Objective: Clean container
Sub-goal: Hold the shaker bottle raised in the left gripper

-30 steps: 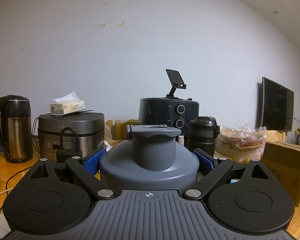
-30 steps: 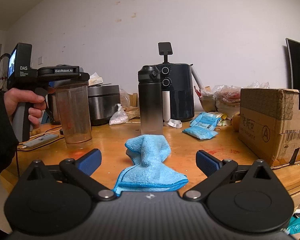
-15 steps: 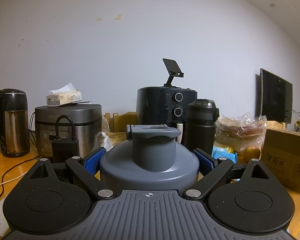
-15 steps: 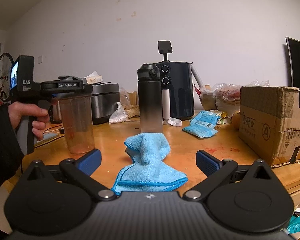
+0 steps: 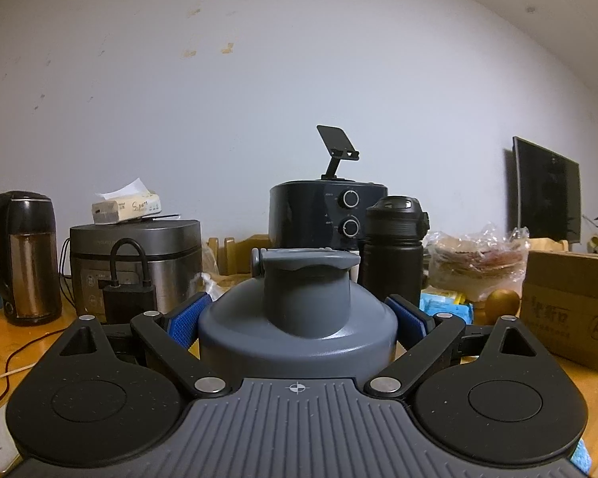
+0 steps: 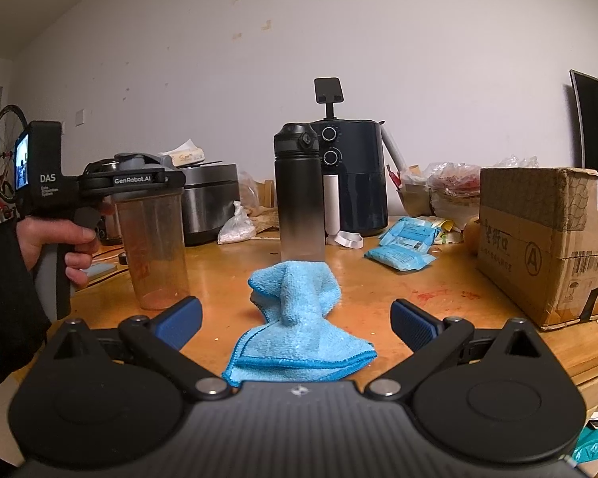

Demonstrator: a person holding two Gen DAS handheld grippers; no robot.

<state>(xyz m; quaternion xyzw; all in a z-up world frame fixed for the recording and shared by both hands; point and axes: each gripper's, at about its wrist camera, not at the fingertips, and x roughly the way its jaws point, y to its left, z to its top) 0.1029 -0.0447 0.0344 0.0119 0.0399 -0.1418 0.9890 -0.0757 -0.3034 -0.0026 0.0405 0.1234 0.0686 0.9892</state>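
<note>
A translucent shaker container [image 6: 155, 247] with a reddish film inside and a grey lid [image 5: 303, 279] stands upright at the left of the wooden table [image 6: 378, 286]. Its base is at or just above the tabletop. My left gripper [image 6: 133, 178], held by a hand, is shut on the lid, and the blue pads press both sides of it [image 5: 298, 320]. A crumpled blue cloth [image 6: 299, 318] lies on the table right in front of my right gripper [image 6: 296, 312]. That gripper is open, with its fingers either side of the cloth's near end and not touching it.
Behind the cloth stands a black-to-clear bottle [image 6: 299, 199], then an air fryer [image 6: 355, 175] and a rice cooker [image 6: 209, 199]. A cardboard box [image 6: 546, 239] fills the right side. Blue packets [image 6: 406, 243] lie mid-right, and a kettle [image 5: 20, 255] stands far left.
The left gripper has lowered the container toward the tabletop and brought it slightly nearer the cloth. The right gripper and the cloth have stayed still.
</note>
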